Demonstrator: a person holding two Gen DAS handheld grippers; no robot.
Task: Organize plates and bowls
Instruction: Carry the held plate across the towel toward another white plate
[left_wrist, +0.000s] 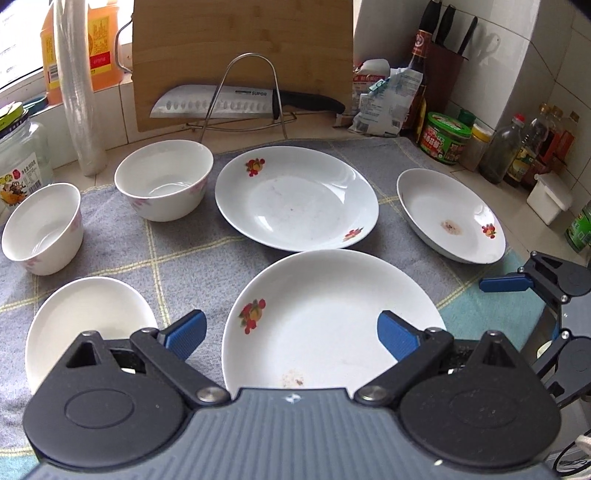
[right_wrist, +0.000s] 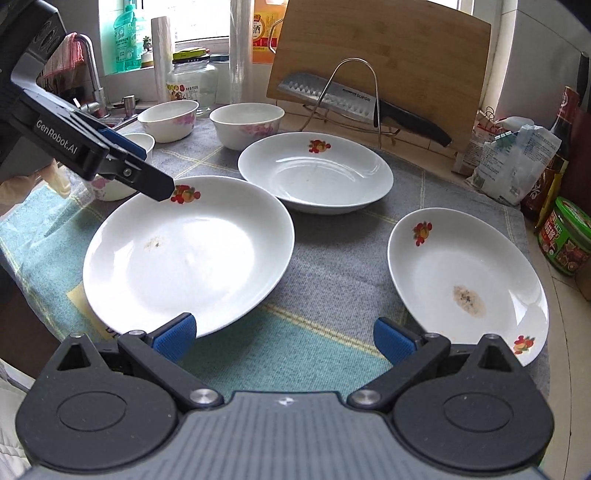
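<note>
Left wrist view
- Left gripper (left_wrist: 291, 332): fingers (left_wrist: 186, 334) spread wide, nothing between them; it hangs over the near plate (left_wrist: 332, 314), left finger past that plate's left rim, right finger over its inside.
- Near plate: fruit print on the left rim, brown smear at the near edge, lying on the cloth (left_wrist: 184, 254).
- Mid plate (left_wrist: 295, 197): just behind the near plate, rims close.
- Right plate (left_wrist: 448, 216): apart, toward the right, brown stain inside.
- Bowls: back bowl (left_wrist: 164, 179) left of the mid plate; left bowl (left_wrist: 42, 229) beside it; small bowl (left_wrist: 88, 325) near left, partly hidden by the gripper.
- Right gripper (left_wrist: 517, 295): at the right edge, one blue pad seen; state not readable here.
- Behind: knife (left_wrist: 240, 103) on a wire rack against a board (left_wrist: 240, 55).

Right wrist view
- Right gripper (right_wrist: 284, 341): fingers (right_wrist: 175, 338) released, empty, over the cloth (right_wrist: 332, 266) between near plate (right_wrist: 184, 254) and right plate (right_wrist: 469, 284).
- Left gripper (right_wrist: 155, 184): reaches in from the left, tip at the far rim of the near plate by its fruit print.
- Mid plate (right_wrist: 314, 173): behind both.
- Bowls: two (right_wrist: 168, 120) (right_wrist: 245, 123) at the back of the desk; the small bowl (right_wrist: 110, 184) mostly hidden by the left gripper.
</note>
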